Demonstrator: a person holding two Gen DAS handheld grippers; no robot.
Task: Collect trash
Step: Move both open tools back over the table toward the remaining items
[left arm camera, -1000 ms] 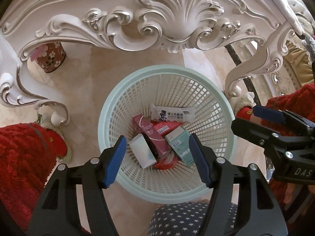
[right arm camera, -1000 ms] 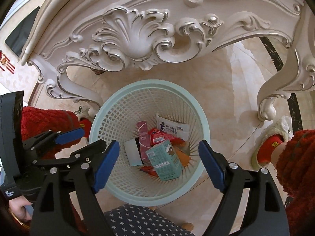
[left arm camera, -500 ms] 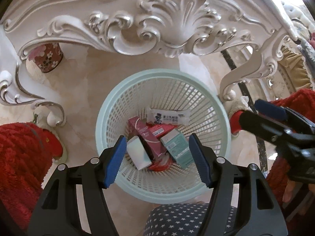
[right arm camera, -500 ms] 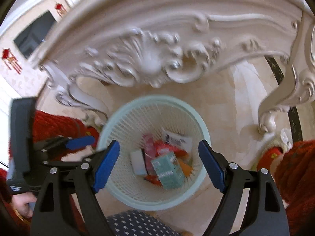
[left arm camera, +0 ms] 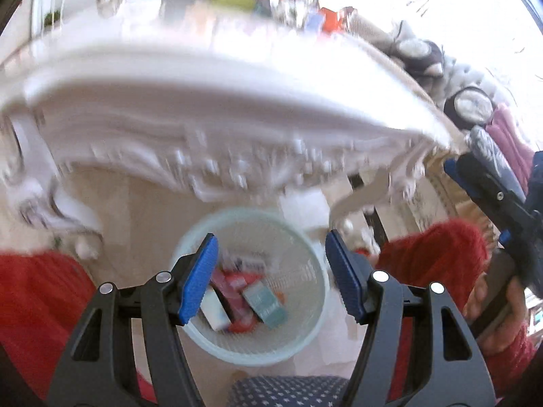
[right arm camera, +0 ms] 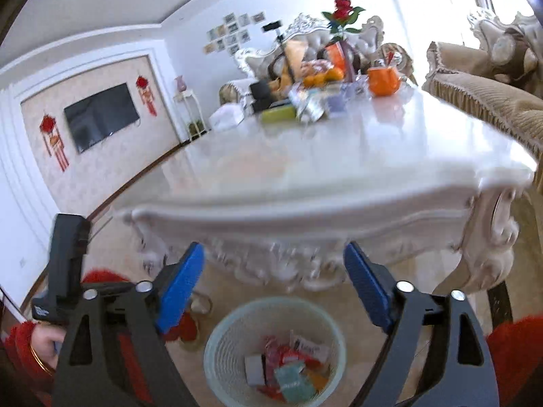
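A pale green mesh basket (left arm camera: 314, 325) stands on the floor below the table's front edge; it also shows in the right wrist view (right arm camera: 220, 346). It holds several wrappers and small boxes, among them a teal box (left arm camera: 264, 303) (right arm camera: 293, 381) and a white box (left arm camera: 213, 312). My left gripper (left arm camera: 271, 278) is open and empty above the basket. My right gripper (right arm camera: 273, 288) is open and empty, higher, level with the table's carved apron. More litter and packets (right arm camera: 312, 101) lie at the far end of the tabletop.
An ornate white table (right arm camera: 339, 169) fills the view ahead. On its far end stand an orange teapot (right arm camera: 383, 81), fruit and a rose vase (right arm camera: 342, 17). A beige sofa (right arm camera: 482, 91) is at the right. My red-sleeved arms flank the basket.
Both grippers have risen and tilted up from over the basket. The tabletop has come into view, and the left view is blurred by motion. Both stay open and empty.
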